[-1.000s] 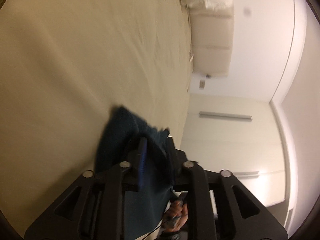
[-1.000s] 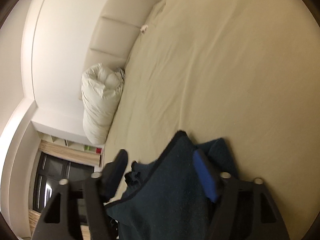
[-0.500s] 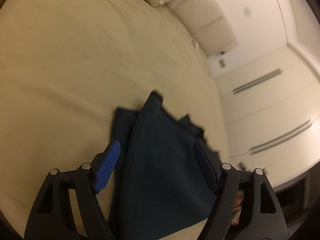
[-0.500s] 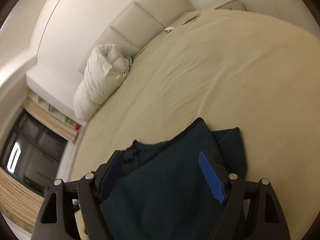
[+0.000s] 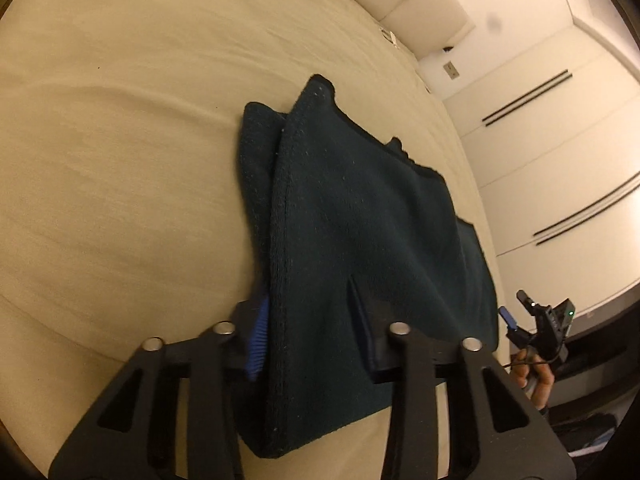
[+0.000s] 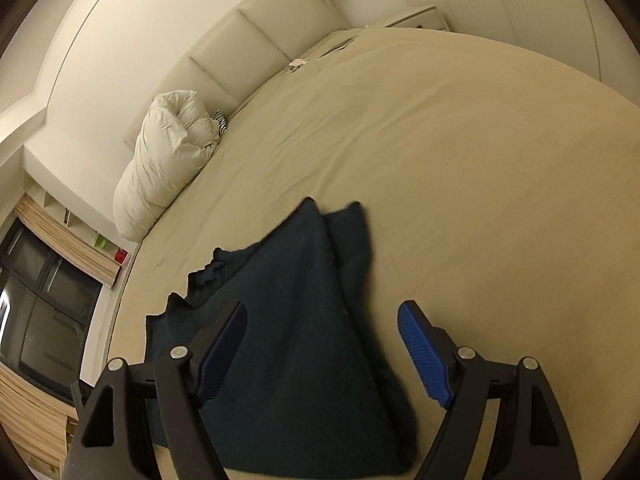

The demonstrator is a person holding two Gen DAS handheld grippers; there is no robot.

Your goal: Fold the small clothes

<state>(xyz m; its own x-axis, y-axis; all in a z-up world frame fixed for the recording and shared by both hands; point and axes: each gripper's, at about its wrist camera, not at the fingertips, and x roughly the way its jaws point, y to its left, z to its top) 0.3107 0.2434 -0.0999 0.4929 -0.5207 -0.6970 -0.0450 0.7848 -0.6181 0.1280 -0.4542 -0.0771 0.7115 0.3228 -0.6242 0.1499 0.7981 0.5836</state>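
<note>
Currently, step in hand: a fold of the dark teal garment looks part done, judging by one layer lying over another with the under layer peeking out along one side.
Garment place: flat on the beige bed, near the edge closest to the person, well apart from the white pillow by the headboard.
Left gripper: its fingers straddle the near end of the garment, the cloth bunched between them; it appears clenched on the fabric, though the cloth hides the far pad.
Right gripper: released, jaws spread wide, hovering over the near part of the garment with nothing held.
Long axis: runs away from both grippers toward the headboard side, the cloth tapering to a pointed corner at the far end.
Facing: the narrow tip points up the bed; the broad end lies nearest the person.
Next move, as a judgement: the right gripper would need to close on a free edge so both can carry the next fold evenly.
Risk: a one-sided pull could drag the layers askew.
</note>
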